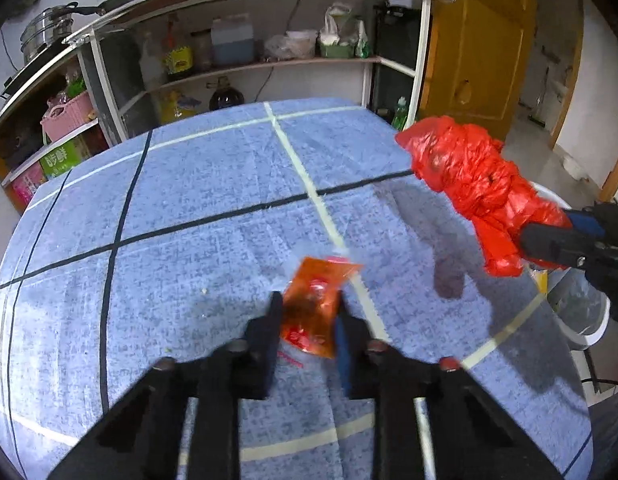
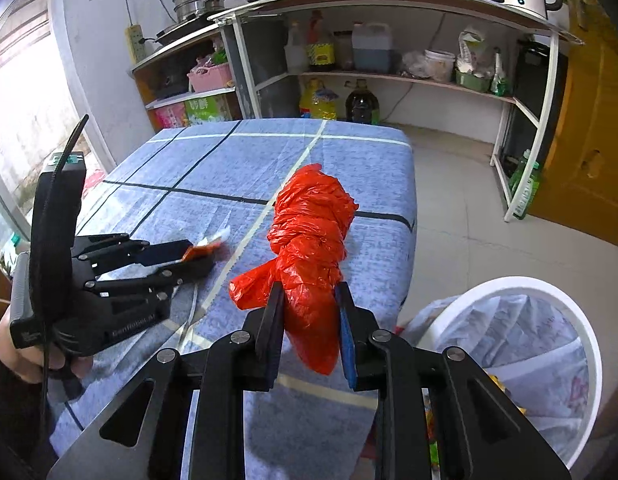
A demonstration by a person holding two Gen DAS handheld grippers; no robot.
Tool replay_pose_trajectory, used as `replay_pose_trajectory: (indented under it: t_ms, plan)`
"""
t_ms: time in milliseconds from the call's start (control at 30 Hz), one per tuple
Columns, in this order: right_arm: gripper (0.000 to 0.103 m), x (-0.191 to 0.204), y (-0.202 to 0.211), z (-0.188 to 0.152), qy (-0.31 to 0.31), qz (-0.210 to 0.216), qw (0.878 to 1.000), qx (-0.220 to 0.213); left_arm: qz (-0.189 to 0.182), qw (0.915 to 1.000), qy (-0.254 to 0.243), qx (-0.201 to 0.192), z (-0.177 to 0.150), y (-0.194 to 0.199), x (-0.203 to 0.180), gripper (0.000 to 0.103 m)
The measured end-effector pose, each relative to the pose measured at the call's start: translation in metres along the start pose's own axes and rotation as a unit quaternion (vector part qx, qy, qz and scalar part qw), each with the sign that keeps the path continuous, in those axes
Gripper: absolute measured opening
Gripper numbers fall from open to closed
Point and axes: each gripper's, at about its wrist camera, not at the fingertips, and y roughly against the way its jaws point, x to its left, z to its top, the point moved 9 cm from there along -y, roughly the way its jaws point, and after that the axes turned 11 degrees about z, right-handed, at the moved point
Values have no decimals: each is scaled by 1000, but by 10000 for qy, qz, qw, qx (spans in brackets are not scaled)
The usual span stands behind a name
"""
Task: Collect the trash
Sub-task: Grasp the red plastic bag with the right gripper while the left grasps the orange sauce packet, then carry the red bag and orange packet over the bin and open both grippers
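My left gripper (image 1: 309,304) is shut on an orange sauce packet (image 1: 313,304) and holds it just above the blue checked tablecloth (image 1: 189,200). In the right wrist view the left gripper (image 2: 205,254) shows at the left with the packet (image 2: 201,249) in its tips. My right gripper (image 2: 309,294) is shut on a crumpled red plastic bag (image 2: 309,232), held above the table's right edge. The red bag (image 1: 473,184) and right gripper (image 1: 529,236) also show at the right of the left wrist view.
A white bin (image 2: 589,344) lined with a plastic bag stands on the floor right of the table; its rim (image 1: 589,336) also shows in the left wrist view. Kitchen shelves (image 2: 389,76) with bottles stand behind. A yellow door (image 1: 477,40) is at far right.
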Motion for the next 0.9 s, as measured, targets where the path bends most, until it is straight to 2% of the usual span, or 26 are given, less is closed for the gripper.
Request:
replay_pose_trajectory:
  t_ms: [133, 333, 600, 900]
  plan:
    - [25, 1, 6, 0, -23, -11, 9999, -98, -97, 9995, 280, -88, 1, 5, 5, 9]
    - [25, 3, 21, -1, -57, -51, 9995, -297, -425, 9965, 690, -228, 1, 23, 9, 7]
    - [25, 0, 45, -8, -91, -218, 9984, -515, -799, 9931, 644, -568, 9, 55, -16, 7]
    - [25, -34, 76, -35, -476, -506, 9954, -661, -1205, 9898, 372, -658, 22, 69, -72, 7]
